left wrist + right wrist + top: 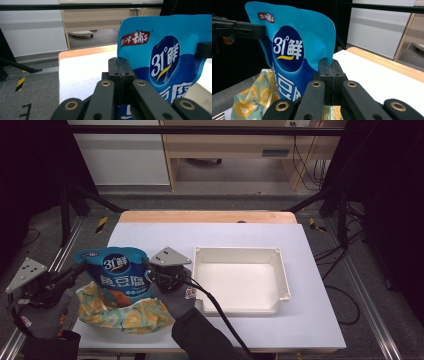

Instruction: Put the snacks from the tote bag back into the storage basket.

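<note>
Both claws (120, 70) (329, 70) pinch blue pouch (119, 272) edges.

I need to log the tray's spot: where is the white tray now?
In the high view, the white tray sits right of centre on the table, just right of the right tongs.

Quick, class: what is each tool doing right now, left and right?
Left tool: closed on the edge of the blue pouch.
Right tool: closed on the same pouch's other edge.

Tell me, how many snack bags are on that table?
2. A blue bag is held upright at the table's near left, pinched at its side edges by the left tool and right tool. A yellow-patterned bag lies just below it. Others may be hidden behind them.
</note>
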A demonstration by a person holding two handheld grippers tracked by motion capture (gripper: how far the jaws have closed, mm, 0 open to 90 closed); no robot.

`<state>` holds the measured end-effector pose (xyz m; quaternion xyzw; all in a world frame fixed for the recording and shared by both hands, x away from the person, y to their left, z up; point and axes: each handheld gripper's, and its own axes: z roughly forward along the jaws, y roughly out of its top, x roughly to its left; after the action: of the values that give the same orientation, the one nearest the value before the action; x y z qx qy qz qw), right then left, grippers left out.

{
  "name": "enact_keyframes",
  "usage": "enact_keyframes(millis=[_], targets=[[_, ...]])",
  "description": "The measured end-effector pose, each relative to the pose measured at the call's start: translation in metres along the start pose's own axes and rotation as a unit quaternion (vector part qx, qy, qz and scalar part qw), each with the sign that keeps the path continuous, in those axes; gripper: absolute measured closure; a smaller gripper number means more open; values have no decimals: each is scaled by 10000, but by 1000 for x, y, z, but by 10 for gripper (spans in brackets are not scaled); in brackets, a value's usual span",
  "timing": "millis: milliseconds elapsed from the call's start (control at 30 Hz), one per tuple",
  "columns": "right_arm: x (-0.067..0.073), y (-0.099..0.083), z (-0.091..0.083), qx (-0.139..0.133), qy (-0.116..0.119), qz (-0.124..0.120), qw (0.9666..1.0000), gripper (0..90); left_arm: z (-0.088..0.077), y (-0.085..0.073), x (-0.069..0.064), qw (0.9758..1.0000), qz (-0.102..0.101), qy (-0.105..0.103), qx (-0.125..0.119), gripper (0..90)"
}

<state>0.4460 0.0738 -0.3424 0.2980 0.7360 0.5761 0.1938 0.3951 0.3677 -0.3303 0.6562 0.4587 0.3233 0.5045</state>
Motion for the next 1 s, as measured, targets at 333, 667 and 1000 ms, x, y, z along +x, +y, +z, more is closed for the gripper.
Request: enact_keyframes(millis=[333, 667, 1000], targets=[[1, 5, -4, -71, 13, -46, 10000, 900, -6, 4, -3, 9999, 41, -5, -104, 900], [4, 12, -9, -148, 12, -98, 9998, 900, -13, 10, -6, 9997, 44, 8, -235, 900], [7, 19, -14, -222, 47, -130, 9997, 900, -20, 17, -9, 9994, 71, 16, -331, 900]])
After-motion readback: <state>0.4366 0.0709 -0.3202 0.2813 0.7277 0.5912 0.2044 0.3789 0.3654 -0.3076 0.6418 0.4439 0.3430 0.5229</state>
